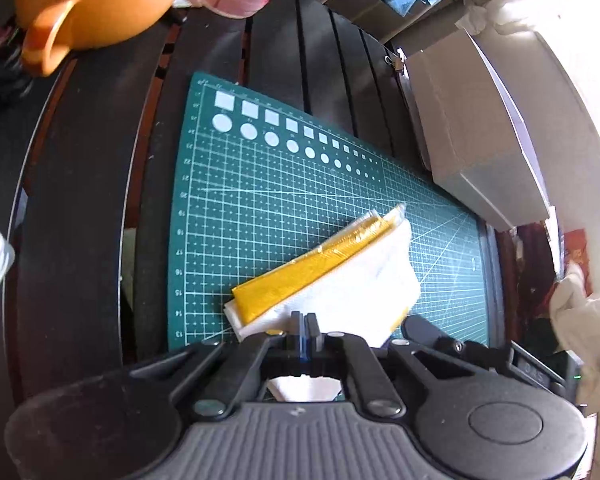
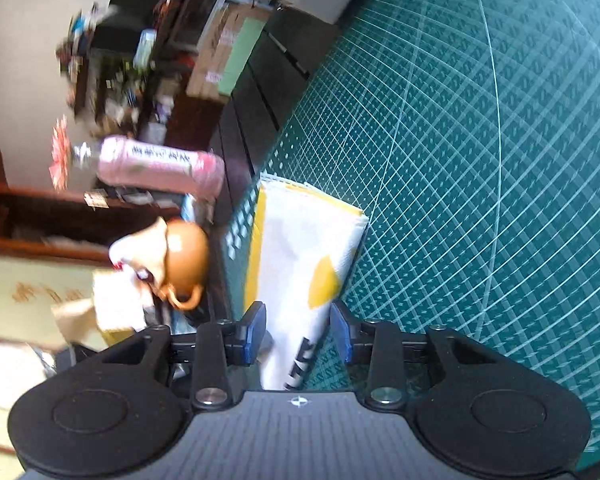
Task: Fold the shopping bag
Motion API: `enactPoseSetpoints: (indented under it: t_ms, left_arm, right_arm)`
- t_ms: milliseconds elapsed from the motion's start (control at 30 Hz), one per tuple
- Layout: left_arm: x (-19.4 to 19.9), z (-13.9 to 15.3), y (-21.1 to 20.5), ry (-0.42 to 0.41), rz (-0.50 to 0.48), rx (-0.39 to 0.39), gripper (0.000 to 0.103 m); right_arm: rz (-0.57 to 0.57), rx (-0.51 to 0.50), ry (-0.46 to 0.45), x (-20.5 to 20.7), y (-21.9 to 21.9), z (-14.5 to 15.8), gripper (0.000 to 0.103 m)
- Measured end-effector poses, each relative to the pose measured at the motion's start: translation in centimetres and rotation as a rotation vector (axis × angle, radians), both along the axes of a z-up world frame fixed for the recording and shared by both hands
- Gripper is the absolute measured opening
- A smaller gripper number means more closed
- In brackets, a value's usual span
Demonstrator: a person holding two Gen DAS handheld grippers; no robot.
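Bag (image 1: 332, 276) lies folded on the green mat (image 1: 260, 208), a white and yellow packet, just ahead of my left claw (image 1: 305, 322) and running up and to the right from it. Its long axis is slanted across that view; the yellow band sits on the far long edge, the white face nearer me. Left claw is pressed together on the near edge of the bag: the pads meet with almost no gap and white film shows behind them, down in the throat of the claw (so I read this as a pinch on the bag's edge, not merely a touch).

From my right claw (image 2: 299, 332) the same bag (image 2: 300, 248) runs straight ahead, long axis in line with the fingers, its near end lying between them. Right claw is partly open. The blue pads (image 2: 256, 330) stand clear of the bag on both sides, a strip of mat visible by the right one, so nothing is gripped there. Right-wrist view is smeared at the edges, mat and bag sharp enough to read.

Judgement: left holds the packet down, right is lined up lengthways on the near end. Next fold or tuck turns on that alignment. Right must close on the end before the left lets go, or the slick film may spring open.
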State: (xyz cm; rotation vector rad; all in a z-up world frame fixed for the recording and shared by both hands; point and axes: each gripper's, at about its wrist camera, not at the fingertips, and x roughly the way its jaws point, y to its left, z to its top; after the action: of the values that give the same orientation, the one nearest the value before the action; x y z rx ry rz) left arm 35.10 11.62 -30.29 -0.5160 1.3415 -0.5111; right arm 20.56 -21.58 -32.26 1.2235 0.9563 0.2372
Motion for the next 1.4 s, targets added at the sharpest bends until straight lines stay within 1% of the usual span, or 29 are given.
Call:
enactPoseSetpoints:
  t_ms: [67,167,233,333,400,433,467,500,600,667,700,733,800,833,867,933,1000,1033,1067,1133,1200,1233,1333,1400]
  left_arm:
    - [0.1,-0.2,0.1,0.009,-0.003,-0.015,0.004]
    - [0.2,-0.3,0.1,0.012,-0.01,-0.021,0.004]
    - [0.2,-0.3,0.0,0.011,-0.015,-0.023,0.004]
    - [0.3,-0.4,-0.2,0.012,-0.015,-0.028,0.004]
    - [0.3,-0.4,-0.2,0.012,-0.015,-0.03,0.004]
    - [0.3,-0.4,-0.2,0.012,-0.016,-0.031,0.004]
    - [0.3,-0.4,-0.2,0.013,-0.015,-0.034,0.004]
    - [0.4,-0.5,0.0,0.017,-0.012,-0.041,0.004]
    - [0.3,-0.6,0.2,0.016,-0.01,-0.053,0.004]
    - [0.2,-0.7,0.3,0.007,-0.015,-0.07,0.004]
    - [0.1,-0.7,0.5,0.006,-0.013,-0.094,0.003]
    - [0.2,-0.4,1.1,0.015,-0.001,-0.144,0.003]
    - [0.2,0.4,2.1,0.016,0.021,-0.24,0.015]
    - [0.1,1.3,2.7,-0.025,0.031,-0.281,0.03]
    - [0.0,2.1,3.3,-0.066,0.04,-0.322,0.049]
    - [-0.2,3.0,3.9,-0.113,0.049,-0.371,0.056]
    - [-0.5,3.8,3.9,-0.145,0.04,-0.444,0.063]
    - [-0.6,4.0,3.8,-0.154,0.03,-0.482,0.072]
    - [-0.7,4.2,3.5,-0.161,0.014,-0.522,0.077]
    - [-1.0,4.6,2.9,-0.164,-0.027,-0.574,0.077]
    - [-1.6,5.6,1.8,-0.193,-0.127,-0.672,0.077]
    - [-2.0,6.1,1.4,-0.212,-0.157,-0.702,0.078]
    - [-3.0,7.4,0.4,-0.262,-0.222,-0.749,0.079]
    - [-3.6,7.8,-0.1,-0.283,-0.248,-0.738,0.08]
  right_arm:
    - [0.003,0.007,-0.002,0.7,0.4,-0.3,0.03]
    - [0.06,0.001,-0.007,2.4,1.1,-0.5,0.029]
    - [0.094,0.025,0.015,4.1,1.7,-0.8,0.028]
    - [0.13,0.045,0.039,6.3,2.4,-1.0,0.025]
    - [0.151,0.041,0.035,7.6,3.1,-1.0,0.022]
    - [0.166,0.026,0.029,8.4,3.8,-1.0,0.017]
    - [0.179,0.004,0.024,8.5,4.2,-0.8,0.009]
    - [0.193,-0.02,0.017,8.7,4.7,-0.7,0.008]
    - [0.227,-0.038,-0.002,9.1,5.0,-0.3,0.008]
    - [0.258,-0.077,-0.023,9.6,5.5,0.2,0.007]
    - [0.27,-0.097,-0.029,9.8,5.7,0.5,0.007]
    - [0.281,-0.109,-0.026,10.1,5.9,1.0,0.007]
    - [0.281,-0.084,-0.034,10.0,5.5,1.5,0.007]
    - [0.273,-0.069,-0.055,9.6,4.9,2.1,0.007]
    - [0.264,-0.055,-0.077,9.3,4.2,2.8,0.007]
    - [0.234,-0.003,-0.117,8.1,2.3,4.2,0.007]
    - [0.2,0.058,-0.154,6.7,0.0,5.7,0.007]
    - [0.195,0.079,-0.171,6.2,-0.6,6.4,0.007]
    - [0.192,0.099,-0.185,5.7,-1.1,7.0,0.007]
    - [0.193,0.159,-0.215,4.8,-1.8,8.1,0.007]
    - [0.199,0.218,-0.235,4.1,-2.0,8.9,0.007]
    - [0.207,0.243,-0.237,3.9,-1.7,9.2,0.007]
    - [0.237,0.287,-0.248,3.2,-0.9,9.8,0.008]
    - [0.264,0.312,-0.284,2.8,-0.7,10.3,0.008]
